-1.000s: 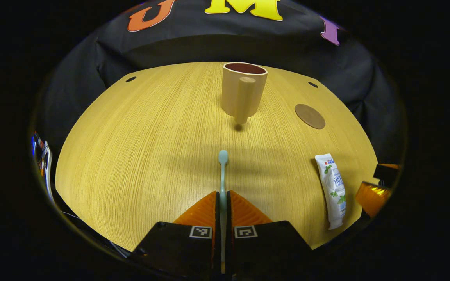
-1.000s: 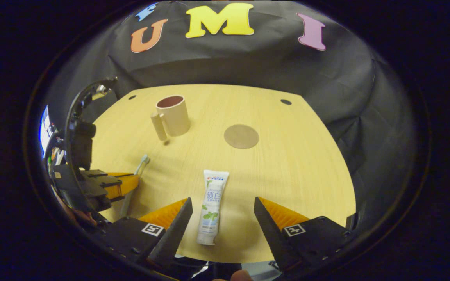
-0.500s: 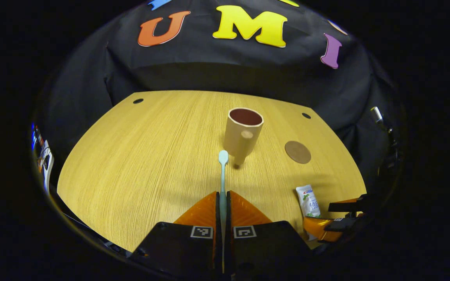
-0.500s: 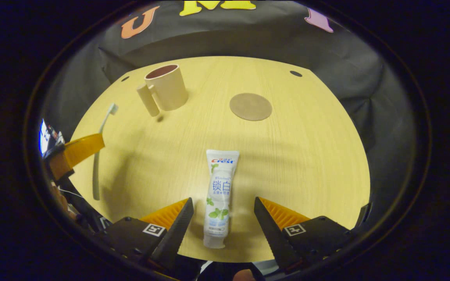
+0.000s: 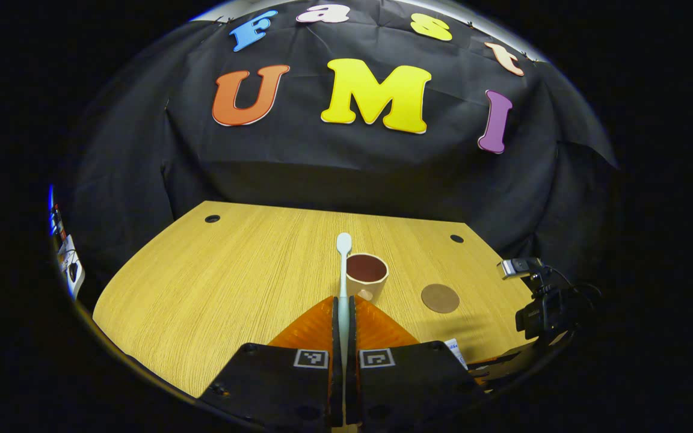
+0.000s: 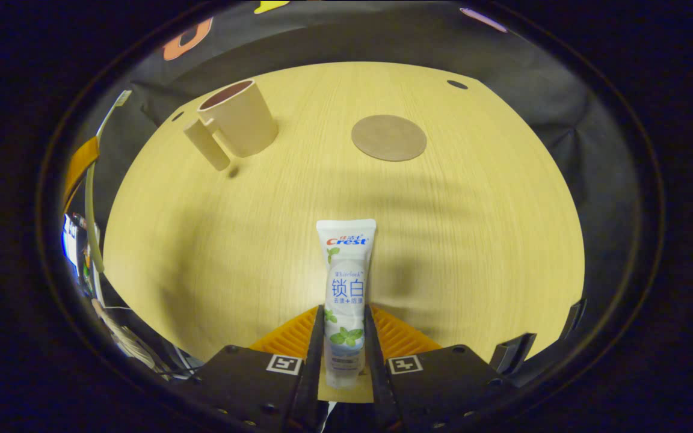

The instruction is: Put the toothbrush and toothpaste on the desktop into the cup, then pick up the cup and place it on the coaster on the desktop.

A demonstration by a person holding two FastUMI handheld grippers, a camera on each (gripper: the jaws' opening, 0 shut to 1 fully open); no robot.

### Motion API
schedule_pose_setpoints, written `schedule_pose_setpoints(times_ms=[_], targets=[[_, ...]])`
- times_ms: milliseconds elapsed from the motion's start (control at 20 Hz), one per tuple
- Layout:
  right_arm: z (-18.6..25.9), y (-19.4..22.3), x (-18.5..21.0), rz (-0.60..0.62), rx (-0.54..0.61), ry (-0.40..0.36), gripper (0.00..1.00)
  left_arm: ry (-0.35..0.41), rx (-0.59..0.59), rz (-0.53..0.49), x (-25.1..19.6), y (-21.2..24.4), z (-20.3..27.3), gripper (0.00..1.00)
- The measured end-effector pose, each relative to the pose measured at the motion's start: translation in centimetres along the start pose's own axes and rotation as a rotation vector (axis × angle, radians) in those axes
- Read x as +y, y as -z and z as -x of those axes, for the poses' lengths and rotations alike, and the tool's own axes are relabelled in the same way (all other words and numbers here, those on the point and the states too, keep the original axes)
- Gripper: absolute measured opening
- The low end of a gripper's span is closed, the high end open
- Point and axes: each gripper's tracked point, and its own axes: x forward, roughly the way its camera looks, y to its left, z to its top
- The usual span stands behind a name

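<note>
My left gripper (image 5: 344, 299) is shut on the handle of a pale blue toothbrush (image 5: 343, 252), held above the wooden table (image 5: 202, 288) with its head pointing forward. Just beyond and below stands the beige cup (image 5: 366, 278), mouth up. A round brown coaster (image 5: 440, 297) lies to its right. My right gripper (image 6: 344, 310) is shut on the lower end of the white toothpaste tube (image 6: 346, 264), low over the table (image 6: 473, 240). In the right gripper view the cup (image 6: 238, 117), handle toward me, sits at far left and the coaster (image 6: 388, 137) far centre. The toothbrush (image 6: 91, 198) shows at the left edge.
Small dark holes (image 5: 212, 218) mark the table's far corners. The booth's black cloth wall rises right behind the table. The right gripper's body with its camera (image 5: 539, 307) shows at the right edge of the left gripper view. A bit of the toothpaste (image 5: 456, 349) peeks beside my fingers.
My left gripper has risen with the toothbrush, from the tabletop to well above it. My right gripper moved forward over the toothpaste and shut on it.
</note>
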Motion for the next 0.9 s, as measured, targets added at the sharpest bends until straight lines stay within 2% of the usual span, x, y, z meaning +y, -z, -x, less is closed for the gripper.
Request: schedule_pose_setpoints(times_ms=[100,150,200,250,450,550,600,800,850,900], targets=[[-0.1,-0.1,-0.1,0.013,0.004,-0.007,0.32,0.003,-0.03,0.018,0.2,-1.4,-0.7,0.05],[0.0,-0.2,-0.3,0.026,0.001,-0.01,0.26,0.01,-0.048,0.036,0.1,-2.1,-1.3,0.05],[0.1,-0.2,-0.6,0.028,-0.006,-0.016,0.25,0.014,-0.069,0.049,0.2,-3.0,-1.9,0.05],[0.1,-0.3,-0.6,0.028,-0.006,-0.028,0.15,0.015,-0.094,0.051,0.4,-4.0,-2.5,0.05],[1.3,-1.0,-0.5,0.045,-0.06,-0.088,0.19,0.046,-0.208,0.033,-0.2,-7.8,-5.5,0.05],[2.9,-1.6,-0.4,0.058,-0.108,-0.11,0.15,0.069,-0.244,0.03,-0.9,-9.1,-7.2,0.05],[3.8,-1.6,-0.6,0.065,-0.132,-0.112,0.18,0.077,-0.248,0.031,-1.3,-9.2,-8.2,0.05],[7.2,-2.1,-1.7,0.065,-0.207,-0.134,0.15,0.112,-0.263,0.049,-2.3,-9.3,-11.6,0.05],[8.1,-2.3,-1.9,0.055,-0.223,-0.144,0.18,0.118,-0.267,0.057,-2.4,-9.4,-12.3,0.05],[8.6,-2.6,-1.8,0.045,-0.237,-0.156,0.15,0.12,-0.264,0.064,-2.6,-9.2,-13.0,0.05]])
